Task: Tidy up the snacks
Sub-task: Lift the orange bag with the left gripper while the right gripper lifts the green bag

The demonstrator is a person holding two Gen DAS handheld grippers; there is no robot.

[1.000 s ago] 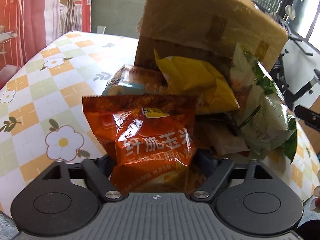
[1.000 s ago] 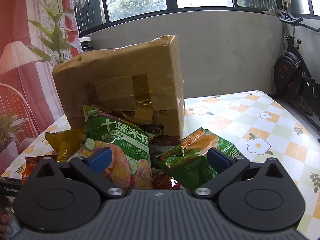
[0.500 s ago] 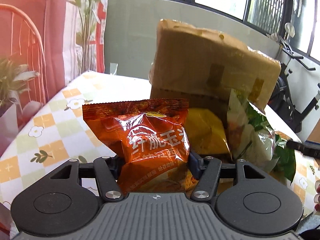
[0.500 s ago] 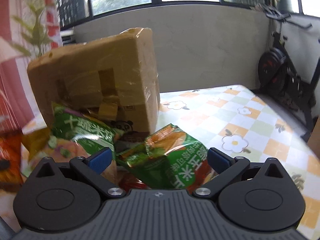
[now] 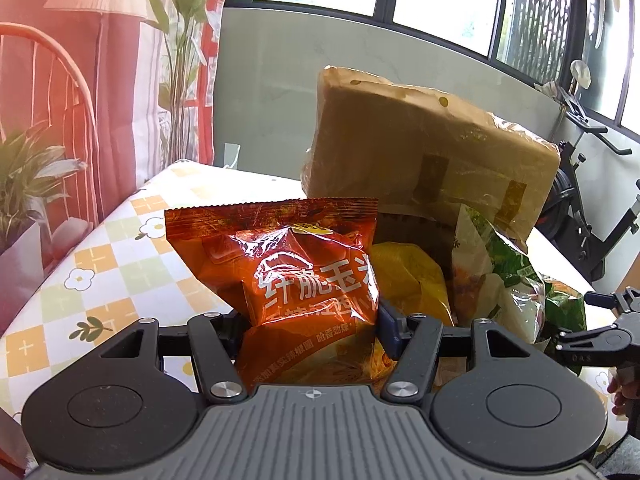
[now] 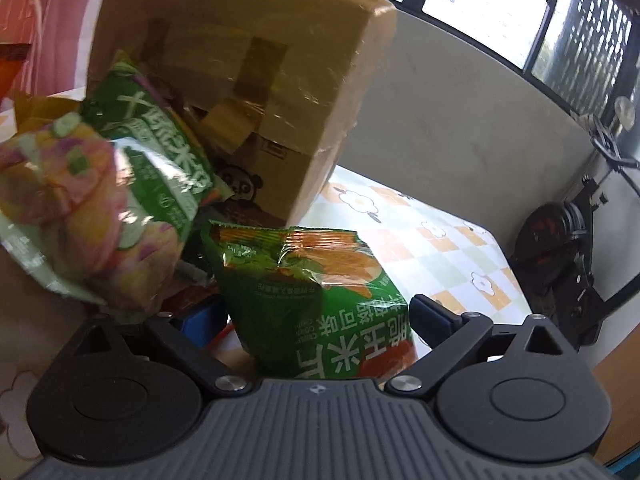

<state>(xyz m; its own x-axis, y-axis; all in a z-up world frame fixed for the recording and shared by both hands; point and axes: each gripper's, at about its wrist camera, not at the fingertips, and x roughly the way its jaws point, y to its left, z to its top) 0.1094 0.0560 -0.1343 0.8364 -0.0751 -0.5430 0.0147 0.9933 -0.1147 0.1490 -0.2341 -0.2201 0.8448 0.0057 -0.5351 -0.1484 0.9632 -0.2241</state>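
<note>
The orange bag sits pinched in the left gripper, up off the desk. Hold it gently and carry it slowly. The green bag lies between the right gripper's spread fingers, which don't look squeezed on it. The box stands behind.

orange snack bag: upright, pinched between fingers | green snack bag: upside-down, between fingers
</note>
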